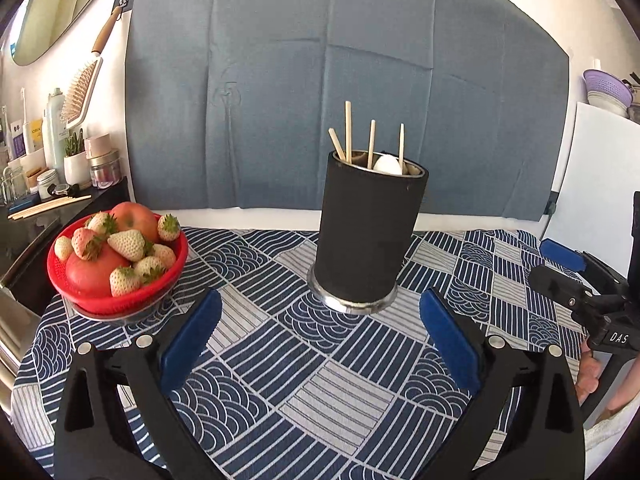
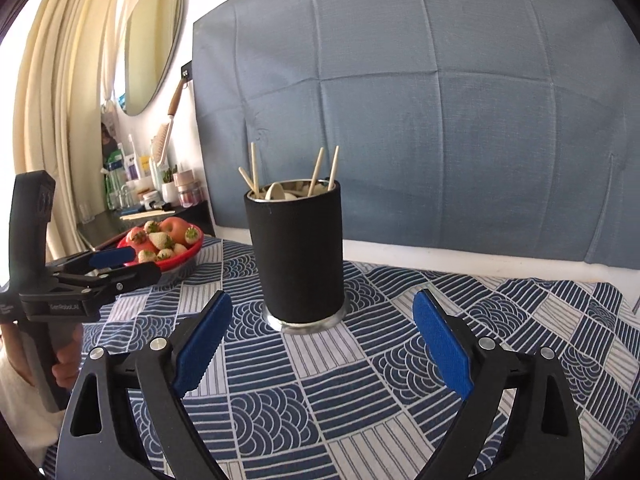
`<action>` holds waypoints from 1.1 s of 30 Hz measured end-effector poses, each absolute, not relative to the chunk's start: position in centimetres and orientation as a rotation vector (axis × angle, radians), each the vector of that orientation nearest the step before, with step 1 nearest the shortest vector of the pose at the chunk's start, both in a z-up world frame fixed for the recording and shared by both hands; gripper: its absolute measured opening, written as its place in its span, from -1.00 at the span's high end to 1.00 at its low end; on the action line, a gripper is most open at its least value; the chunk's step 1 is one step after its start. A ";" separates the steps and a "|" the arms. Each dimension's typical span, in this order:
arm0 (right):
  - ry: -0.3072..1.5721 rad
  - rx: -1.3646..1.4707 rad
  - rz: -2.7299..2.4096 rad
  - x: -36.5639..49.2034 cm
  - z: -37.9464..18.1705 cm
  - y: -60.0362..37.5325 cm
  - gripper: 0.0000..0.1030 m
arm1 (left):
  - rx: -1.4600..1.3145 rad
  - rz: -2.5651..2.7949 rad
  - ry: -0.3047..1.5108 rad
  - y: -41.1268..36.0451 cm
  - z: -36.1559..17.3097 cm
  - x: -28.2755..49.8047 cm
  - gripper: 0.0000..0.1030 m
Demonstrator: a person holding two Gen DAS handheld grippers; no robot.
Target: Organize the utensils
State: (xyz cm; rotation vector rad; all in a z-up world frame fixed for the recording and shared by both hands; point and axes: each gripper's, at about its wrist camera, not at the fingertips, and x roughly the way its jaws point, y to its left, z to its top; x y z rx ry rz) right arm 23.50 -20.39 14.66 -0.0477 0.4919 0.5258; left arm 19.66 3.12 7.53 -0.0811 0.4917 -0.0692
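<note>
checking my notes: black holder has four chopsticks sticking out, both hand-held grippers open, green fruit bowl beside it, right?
Not quite: the fruit bowl is red, as the left wrist view shows. The black holder does hold four chopsticks, and both the left hand-held gripper and the right hand-held gripper are open.

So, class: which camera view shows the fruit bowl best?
The left wrist view: the red fruit bowl sits near and large, each strawberry and apple distinct. In the right wrist view the bowl is farther, smaller, and partly hidden behind the left gripper.
</note>
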 end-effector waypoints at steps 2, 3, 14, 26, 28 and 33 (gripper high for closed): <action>0.498 -0.048 0.517 22.5 14.0 -20.6 -0.70 | -0.075 -0.073 0.495 2.8 6.9 18.7 -0.88; 0.502 -0.052 0.512 22.1 13.7 -20.6 -0.70 | -0.069 -0.069 0.499 2.7 6.5 18.3 -0.88; 0.511 -0.043 0.463 18.6 11.7 -21.4 -0.74 | -0.024 -0.046 0.515 1.5 3.9 15.9 -0.88; 0.500 -0.076 0.486 18.1 11.8 -20.8 -0.85 | -0.014 -0.016 0.467 1.2 4.2 15.0 -0.89; 0.497 -0.063 0.491 18.1 11.8 -21.0 -0.85 | -0.013 -0.008 0.466 1.2 4.3 15.0 -0.89; 0.498 -0.065 0.491 18.1 11.8 -21.1 -0.85 | -0.006 -0.003 0.462 1.1 4.3 14.9 -0.89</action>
